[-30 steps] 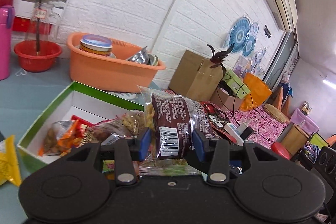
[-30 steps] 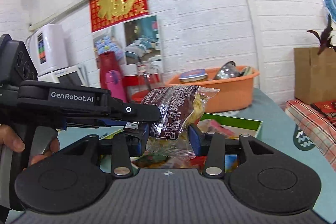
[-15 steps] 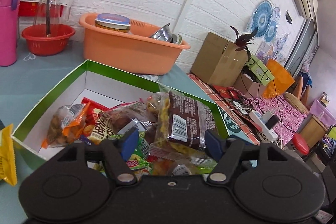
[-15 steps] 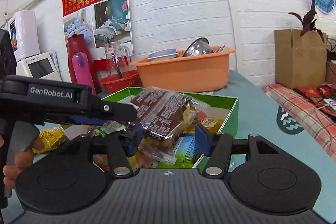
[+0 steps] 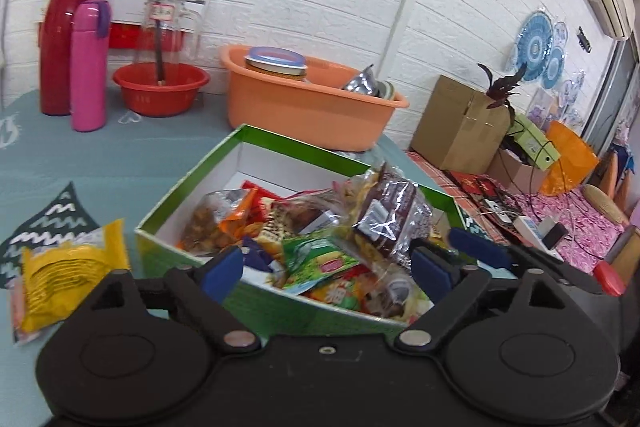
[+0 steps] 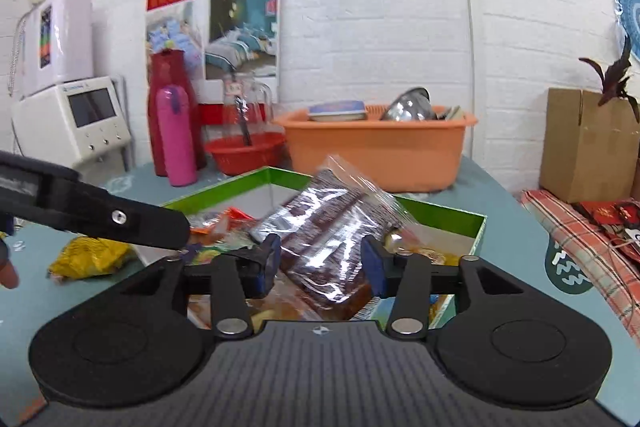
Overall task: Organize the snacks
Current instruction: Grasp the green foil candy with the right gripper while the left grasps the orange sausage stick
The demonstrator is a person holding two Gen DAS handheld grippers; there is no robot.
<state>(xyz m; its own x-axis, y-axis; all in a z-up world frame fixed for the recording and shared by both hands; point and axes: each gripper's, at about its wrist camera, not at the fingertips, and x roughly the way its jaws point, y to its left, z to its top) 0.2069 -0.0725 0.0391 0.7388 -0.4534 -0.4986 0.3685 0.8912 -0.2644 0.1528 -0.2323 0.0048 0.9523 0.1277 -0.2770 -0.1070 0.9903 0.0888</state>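
A green box (image 5: 280,143) with white inside holds several snack packs. It also shows in the right wrist view (image 6: 448,213). A brown pack in clear wrap (image 5: 394,215) lies on the pile at the box's right side. My left gripper (image 5: 326,267) is open and empty, low over the box's near wall. My right gripper (image 6: 320,259) is open, its pads either side of the brown pack (image 6: 332,227) without pressing it. A yellow snack pack (image 5: 68,259) lies on the table left of the box, and shows in the right wrist view (image 6: 90,257).
An orange basin (image 5: 308,107) with a tin and metal bowls stands behind the box. A red bowl (image 5: 160,87), a pink flask (image 5: 88,63) and a red jug (image 5: 62,35) stand at the back left. Cardboard boxes (image 5: 460,123) sit off the table's right.
Both grippers opened and let go of the brown pack, which now rests in the box. My left gripper pulled back and swung left, bringing the yellow pack into view.
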